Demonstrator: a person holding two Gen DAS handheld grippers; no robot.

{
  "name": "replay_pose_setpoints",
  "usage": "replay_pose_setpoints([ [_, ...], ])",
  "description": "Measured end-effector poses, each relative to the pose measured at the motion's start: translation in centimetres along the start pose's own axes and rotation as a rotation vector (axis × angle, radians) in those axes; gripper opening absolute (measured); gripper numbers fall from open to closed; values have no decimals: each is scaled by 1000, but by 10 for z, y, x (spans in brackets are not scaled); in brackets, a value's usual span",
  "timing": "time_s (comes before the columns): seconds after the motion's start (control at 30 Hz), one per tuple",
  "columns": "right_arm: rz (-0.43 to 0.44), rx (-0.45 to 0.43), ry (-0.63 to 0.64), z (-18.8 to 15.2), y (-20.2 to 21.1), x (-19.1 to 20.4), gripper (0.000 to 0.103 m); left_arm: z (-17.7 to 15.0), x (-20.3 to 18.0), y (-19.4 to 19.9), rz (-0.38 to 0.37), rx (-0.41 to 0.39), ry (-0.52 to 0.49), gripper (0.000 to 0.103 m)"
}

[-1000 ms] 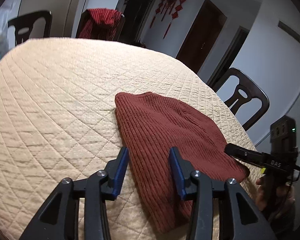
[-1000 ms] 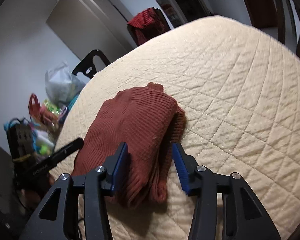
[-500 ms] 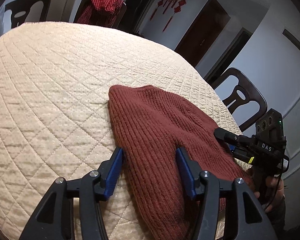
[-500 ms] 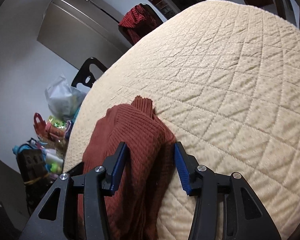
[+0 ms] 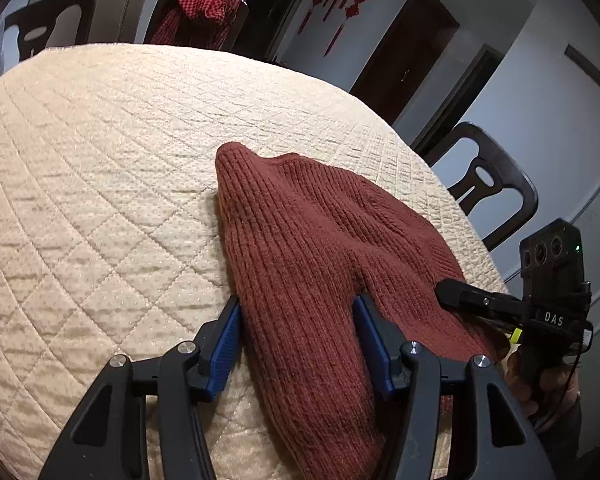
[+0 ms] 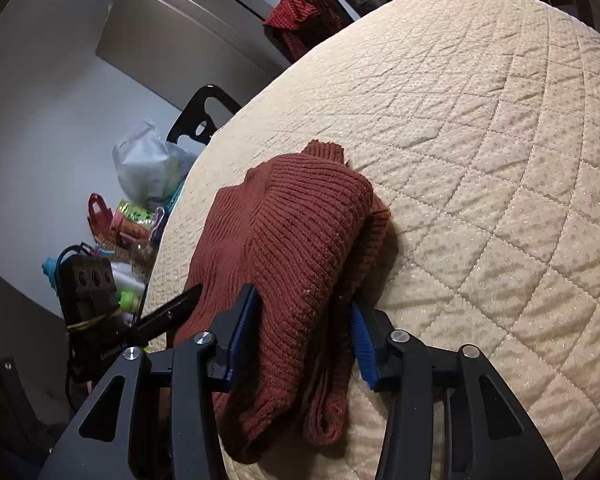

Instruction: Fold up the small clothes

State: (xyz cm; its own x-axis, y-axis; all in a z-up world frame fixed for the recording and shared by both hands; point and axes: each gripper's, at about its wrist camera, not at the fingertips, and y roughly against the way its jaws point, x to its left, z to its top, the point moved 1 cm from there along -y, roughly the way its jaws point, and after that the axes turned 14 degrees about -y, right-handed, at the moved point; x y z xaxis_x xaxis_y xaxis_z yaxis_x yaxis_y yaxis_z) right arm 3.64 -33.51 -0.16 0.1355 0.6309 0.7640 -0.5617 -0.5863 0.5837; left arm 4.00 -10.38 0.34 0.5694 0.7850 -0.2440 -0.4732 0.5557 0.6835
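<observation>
A: State of left tool [image 5: 296, 340]?
B: Just opened, loosely astride rust knit sweater [image 5: 320, 240] at counter's [image 5: 100, 160] near edge.
A: And right tool [image 6: 304, 328]?
B: Just closing, probably pinching folded layers. Lift evenly, keeping edges aligned.

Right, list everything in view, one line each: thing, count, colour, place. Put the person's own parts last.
rust-red ribbed knit garment: one, rust-red, folded near the table's front edge, between both grippers' jaws
cream quilted table cover: one, cream, spread over the round table
dark curved-back chairs: at least three, dark brown, around the table
red checked cloth: one, red and black, draped over the far chair
grey plastic bag: one, pale grey, beyond the table's left edge in the right wrist view
colourful clutter: several pieces, mixed colours, below that bag
red hanging ornaments: a few, red, on the far wall
left gripper: black with blue pads, around the garment
right gripper: black with blue pads, jaws just closing on the garment
</observation>
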Motion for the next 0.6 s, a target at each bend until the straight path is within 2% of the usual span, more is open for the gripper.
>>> replay_pose_setpoints([
  [0.17, -6, -14, 1, -1, -3, 3, 39, 4, -5, -3, 16, 5, -8, 57],
  [0.43, -25, -45, 22, -4, 2, 13, 32, 10, -21, 2, 83, -13, -90, 43],
  [0.6, -18, -65, 45, -6, 6, 27, 30, 15, -20, 11, 83, -30, -94, 37],
])
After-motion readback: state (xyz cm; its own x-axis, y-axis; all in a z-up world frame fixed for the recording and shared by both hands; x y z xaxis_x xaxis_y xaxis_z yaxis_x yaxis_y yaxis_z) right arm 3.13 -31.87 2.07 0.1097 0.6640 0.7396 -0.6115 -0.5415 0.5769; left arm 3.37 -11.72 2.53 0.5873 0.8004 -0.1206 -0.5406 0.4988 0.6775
